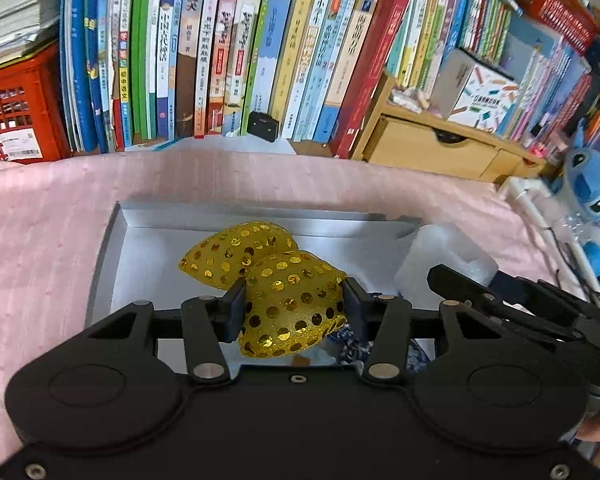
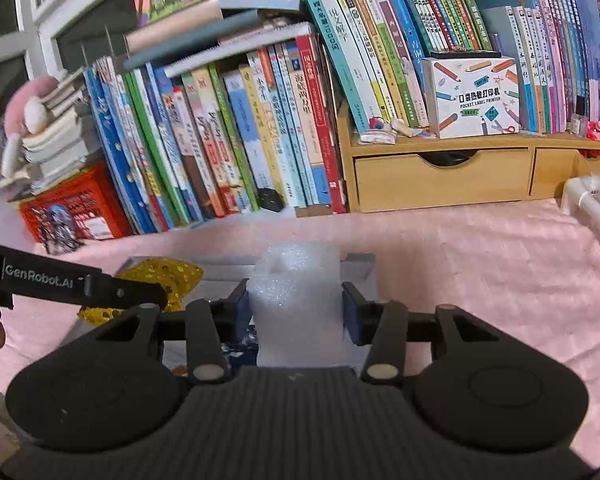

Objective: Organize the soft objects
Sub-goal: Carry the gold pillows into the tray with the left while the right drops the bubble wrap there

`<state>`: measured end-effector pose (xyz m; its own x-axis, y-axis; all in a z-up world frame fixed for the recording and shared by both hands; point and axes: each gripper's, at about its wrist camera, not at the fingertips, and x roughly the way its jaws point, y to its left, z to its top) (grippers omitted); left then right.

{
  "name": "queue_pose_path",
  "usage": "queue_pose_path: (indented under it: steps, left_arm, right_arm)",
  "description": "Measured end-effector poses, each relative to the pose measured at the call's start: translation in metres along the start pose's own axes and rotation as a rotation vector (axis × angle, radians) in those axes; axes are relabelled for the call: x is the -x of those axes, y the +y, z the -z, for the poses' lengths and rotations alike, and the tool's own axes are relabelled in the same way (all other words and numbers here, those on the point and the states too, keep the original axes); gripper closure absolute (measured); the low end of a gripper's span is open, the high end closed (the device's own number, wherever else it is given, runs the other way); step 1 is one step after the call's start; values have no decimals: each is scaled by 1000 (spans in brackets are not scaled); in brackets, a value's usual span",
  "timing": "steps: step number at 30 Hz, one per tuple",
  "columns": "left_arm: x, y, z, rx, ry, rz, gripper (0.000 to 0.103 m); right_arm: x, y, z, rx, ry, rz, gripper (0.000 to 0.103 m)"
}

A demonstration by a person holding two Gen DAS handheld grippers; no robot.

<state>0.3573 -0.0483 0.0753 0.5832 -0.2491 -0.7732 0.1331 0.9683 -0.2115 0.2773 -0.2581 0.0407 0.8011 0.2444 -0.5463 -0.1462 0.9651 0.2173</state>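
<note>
Carrying 2 soft items over shallow grey rectangular tray [image 1: 112, 248] on pink cloth, presumably for binning: left gripper [image 1: 294, 304] clamped partway on yellow sequinned fabric bow [image 1: 292, 304], right gripper [image 2: 296, 306] clamped on white foam block [image 2: 296, 300].

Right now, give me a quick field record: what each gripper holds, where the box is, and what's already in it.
left gripper: shut on gold sequin pouch
right gripper: shut on white foam block
grey box: on pink cloth, below both grippers
in box: second gold pouch; blue patterned item, mostly hidden
</note>
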Motion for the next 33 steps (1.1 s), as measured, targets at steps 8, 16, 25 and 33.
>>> queue_pose_path:
  steps: [8,16,25,33]
  left_arm:
    - [-23,0,2,6,46,-11,56]
    - [-32,1,5,11,68,-15,54]
    - [-33,2,6,15,73,-31,43]
    - [-18,1,6,-9,36,-51,26]
  right_arm:
    - [-16,-5,3,0,32,22,52]
    - [-25,-7,10,1,61,24,51]
    - [-26,-7,12,0,71,17,46]
    - [-20,-5,11,-1,62,12,23]
